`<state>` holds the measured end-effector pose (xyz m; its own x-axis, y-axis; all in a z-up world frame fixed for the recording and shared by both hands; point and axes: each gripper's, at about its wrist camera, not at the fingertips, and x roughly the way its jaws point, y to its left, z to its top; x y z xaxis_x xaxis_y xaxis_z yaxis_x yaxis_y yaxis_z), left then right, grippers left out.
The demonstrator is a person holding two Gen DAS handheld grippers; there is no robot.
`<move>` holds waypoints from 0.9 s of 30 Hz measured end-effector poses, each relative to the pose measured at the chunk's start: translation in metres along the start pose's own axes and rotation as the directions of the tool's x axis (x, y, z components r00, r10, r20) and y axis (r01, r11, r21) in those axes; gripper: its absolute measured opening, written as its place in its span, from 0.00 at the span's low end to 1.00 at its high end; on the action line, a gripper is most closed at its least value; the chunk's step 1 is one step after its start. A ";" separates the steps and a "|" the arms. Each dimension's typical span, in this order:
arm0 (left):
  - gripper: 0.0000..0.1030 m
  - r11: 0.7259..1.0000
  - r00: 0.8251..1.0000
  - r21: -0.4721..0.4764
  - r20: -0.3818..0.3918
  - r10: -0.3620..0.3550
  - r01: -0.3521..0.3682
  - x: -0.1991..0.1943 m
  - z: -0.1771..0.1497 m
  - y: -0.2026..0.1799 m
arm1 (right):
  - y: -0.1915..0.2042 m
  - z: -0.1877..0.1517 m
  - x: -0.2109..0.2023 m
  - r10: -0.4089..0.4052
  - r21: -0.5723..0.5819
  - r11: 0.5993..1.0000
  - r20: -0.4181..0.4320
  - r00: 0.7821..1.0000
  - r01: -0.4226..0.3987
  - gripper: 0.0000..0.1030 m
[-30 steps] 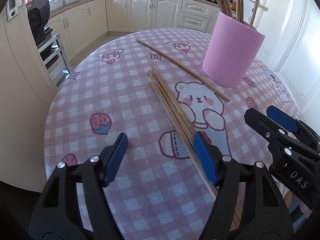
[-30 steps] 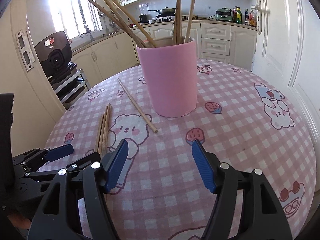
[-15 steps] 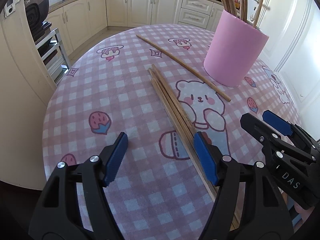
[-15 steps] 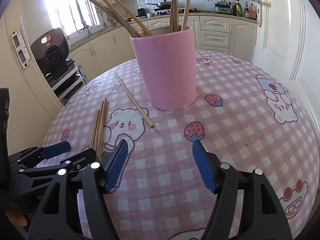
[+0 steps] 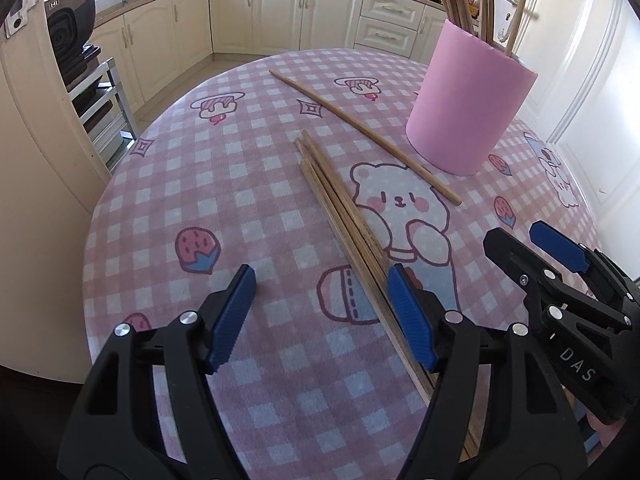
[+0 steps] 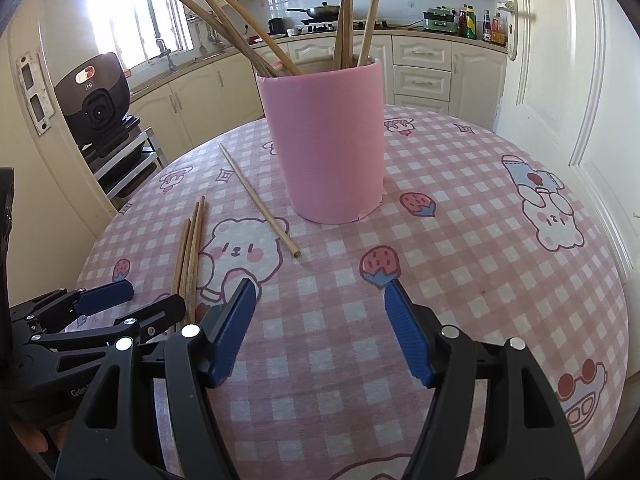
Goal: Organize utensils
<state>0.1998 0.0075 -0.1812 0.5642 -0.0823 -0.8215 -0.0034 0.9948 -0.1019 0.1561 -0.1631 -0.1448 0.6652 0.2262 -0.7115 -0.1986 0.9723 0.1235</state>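
Over the last second both claws have drifted a touch nearer the table's far side; nothing on the cloth has moved. The left gripper (image 5: 320, 312) stands wide open and empty at the bottom of its view, its right pad just beside the bundle (image 5: 340, 216) of loose chopsticks. The right gripper (image 6: 320, 332) is equally spread, holding nothing, low in its own frame. So no pick has begun, and the bundle looks the likely first grab.

Further up, mid-frame, a single chopstick (image 5: 360, 128) lies slantwise, its near end close to the cup (image 5: 468, 108) at upper right, which already holds several sticks. The bundle's near ends vanish under the left claw, so I count three, perhaps four. The cup's sticks are cut off by the frame's top.
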 end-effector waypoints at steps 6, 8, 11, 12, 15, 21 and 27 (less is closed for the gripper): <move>0.66 1.000 1.000 0.012 -0.001 -0.009 0.009 0.001 0.001 0.002 | 0.002 0.000 -0.001 -0.002 -0.012 1.000 0.005 1.000 0.002 0.62; 0.66 1.000 1.000 0.014 -0.003 -0.014 0.014 0.001 0.001 0.002 | 0.003 0.000 -0.001 -0.005 -0.017 1.000 0.006 1.000 0.005 0.63; 0.66 1.000 1.000 0.014 -0.001 -0.009 0.009 0.000 0.001 0.003 | 0.005 0.000 0.000 -0.007 -0.023 1.000 0.003 1.000 0.007 0.63; 0.66 1.000 1.000 0.013 0.000 -0.009 0.009 0.000 0.001 0.003 | 0.006 0.000 0.000 -0.007 -0.026 1.000 0.003 1.000 0.007 0.63; 0.66 1.000 1.000 0.014 0.001 -0.009 0.009 -0.001 0.000 0.005 | 0.008 0.000 0.000 -0.009 -0.034 0.999 0.004 1.000 0.009 0.63; 0.66 1.000 1.000 0.019 -0.003 -0.008 0.008 -0.002 -0.001 0.006 | 0.010 -0.001 -0.001 -0.013 -0.045 0.999 0.009 1.000 0.014 0.63; 0.66 1.000 1.000 0.016 -0.014 0.011 -0.011 -0.004 0.000 0.010 | 0.009 -0.001 -0.001 -0.004 -0.041 0.999 0.010 1.000 0.005 0.63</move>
<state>0.1975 0.0177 -0.1792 0.5523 -0.0724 -0.8305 0.0036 0.9964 -0.0845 0.1526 -0.1543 -0.1433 0.6736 0.2225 -0.7048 -0.2248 0.9701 0.0913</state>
